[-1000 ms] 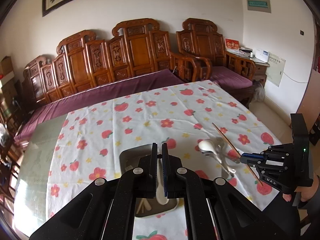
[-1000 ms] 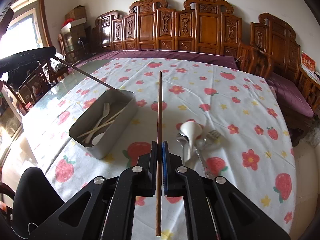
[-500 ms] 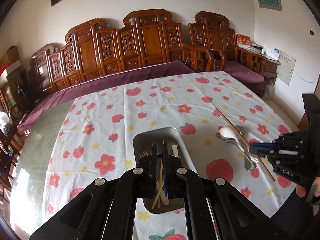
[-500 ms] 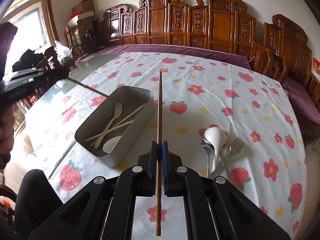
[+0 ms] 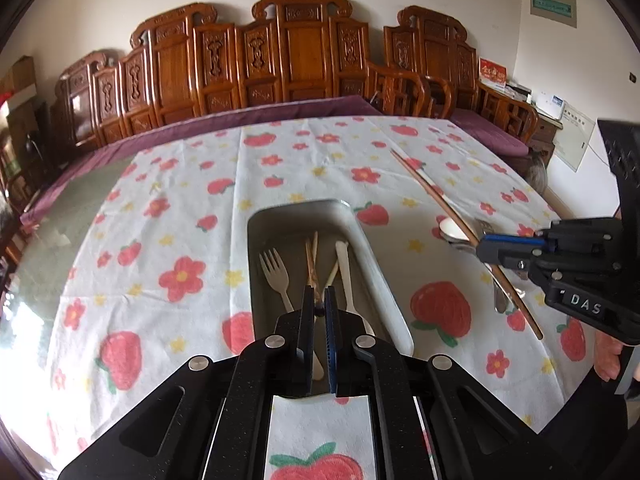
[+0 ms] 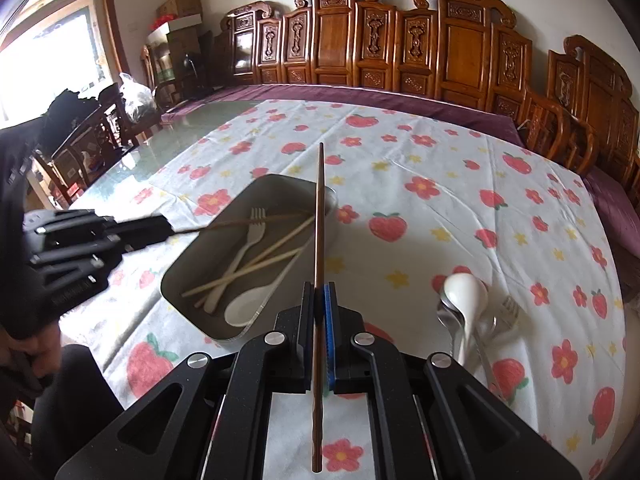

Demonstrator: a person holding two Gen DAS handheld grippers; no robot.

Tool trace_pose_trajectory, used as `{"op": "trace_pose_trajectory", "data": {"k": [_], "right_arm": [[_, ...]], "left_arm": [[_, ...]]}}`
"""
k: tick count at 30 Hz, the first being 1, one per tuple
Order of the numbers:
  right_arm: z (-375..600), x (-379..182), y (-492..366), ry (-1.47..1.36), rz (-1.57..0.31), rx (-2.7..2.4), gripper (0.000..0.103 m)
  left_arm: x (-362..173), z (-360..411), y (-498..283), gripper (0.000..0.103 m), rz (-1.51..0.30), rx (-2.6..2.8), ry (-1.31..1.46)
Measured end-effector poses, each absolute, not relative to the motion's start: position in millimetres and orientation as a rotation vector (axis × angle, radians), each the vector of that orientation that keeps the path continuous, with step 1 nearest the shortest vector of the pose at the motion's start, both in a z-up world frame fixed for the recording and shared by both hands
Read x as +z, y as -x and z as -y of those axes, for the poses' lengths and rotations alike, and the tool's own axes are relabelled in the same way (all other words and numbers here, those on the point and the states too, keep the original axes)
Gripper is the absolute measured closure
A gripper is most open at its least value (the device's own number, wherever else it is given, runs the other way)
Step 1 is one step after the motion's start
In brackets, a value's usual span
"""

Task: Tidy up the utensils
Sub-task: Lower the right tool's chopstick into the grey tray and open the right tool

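Note:
A grey metal tin (image 5: pixel 362 232) (image 6: pixel 172 280) lies on the strawberry tablecloth and holds a white fork (image 5: pixel 276 272), pale chopsticks (image 6: pixel 256 264) and a white spoon (image 6: pixel 240 312). My left gripper (image 5: pixel 318 300) (image 6: pixel 166 230) hangs low over the tin's near end, shut on a brown chopstick (image 5: pixel 311 268) (image 6: pixel 240 222) whose tip reaches across the tin. My right gripper (image 6: pixel 319 292) (image 5: pixel 482 246) is shut on a second brown chopstick (image 6: pixel 319 208) (image 5: pixel 432 196), held just right of the tin with its tip over the far rim.
A loose pile with a white spoon (image 6: pixel 466 292) (image 5: pixel 452 228), a metal spoon (image 6: pixel 448 312) and a metal fork (image 6: pixel 508 308) lies right of the tin. Carved wooden benches (image 5: pixel 296 60) line the far side. A person's hand (image 5: pixel 608 356) holds the right gripper.
My left gripper has come down toward the tin with its chopstick, now reaching over the contents. My right gripper has carried its chopstick left, closer to the tin.

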State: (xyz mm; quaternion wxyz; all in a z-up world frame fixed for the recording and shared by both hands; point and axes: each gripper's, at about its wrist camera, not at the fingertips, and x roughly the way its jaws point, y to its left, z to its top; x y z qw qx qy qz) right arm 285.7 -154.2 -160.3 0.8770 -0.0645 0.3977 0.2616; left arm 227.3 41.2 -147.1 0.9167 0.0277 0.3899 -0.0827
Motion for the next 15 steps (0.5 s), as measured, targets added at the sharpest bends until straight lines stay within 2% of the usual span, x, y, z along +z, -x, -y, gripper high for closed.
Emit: {"op": "trace_pose_trajectory", "data": {"k": [7, 10, 15], "right_arm": [[137, -156, -286, 0.148, -0.828, 0.568, 0.097], [130, -154, -287, 0.150, -0.825, 0.577, 0.097], [110, -152, -298, 0.130, -0.831, 0.596, 0.097]], "left_arm": [[-159, -43, -231, 0.097, -0.833, -0.178, -0.051], [-156, -48, -232, 0.085, -0.831, -0.183, -0.041], [-144, -62, -229, 0.083, -0.804, -0.168, -0.033]]}}
